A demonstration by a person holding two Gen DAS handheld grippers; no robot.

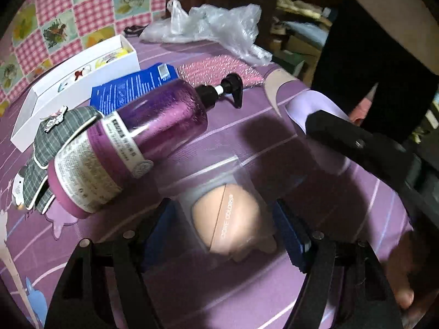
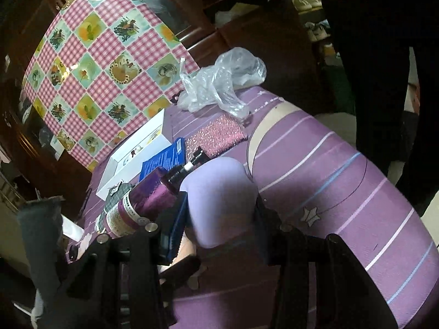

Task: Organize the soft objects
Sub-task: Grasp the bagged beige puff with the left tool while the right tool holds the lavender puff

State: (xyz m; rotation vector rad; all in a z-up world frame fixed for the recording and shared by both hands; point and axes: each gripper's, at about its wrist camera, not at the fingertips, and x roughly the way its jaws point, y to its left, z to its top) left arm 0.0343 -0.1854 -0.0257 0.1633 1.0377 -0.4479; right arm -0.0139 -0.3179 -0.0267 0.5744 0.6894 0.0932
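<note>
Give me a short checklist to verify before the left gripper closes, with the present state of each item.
1. Left gripper open: ok.
2. Peach makeup sponge in its clear pouch lies between the fingers: ok.
3. Fingers touching the pouch: cannot tell, blurred.
4. Purple pump bottle apart from the left finger: ok, but near.
5. Right gripper shut on the lavender soft object: ok.
6. Right gripper apart from the sponge in the left view: ok.
</note>
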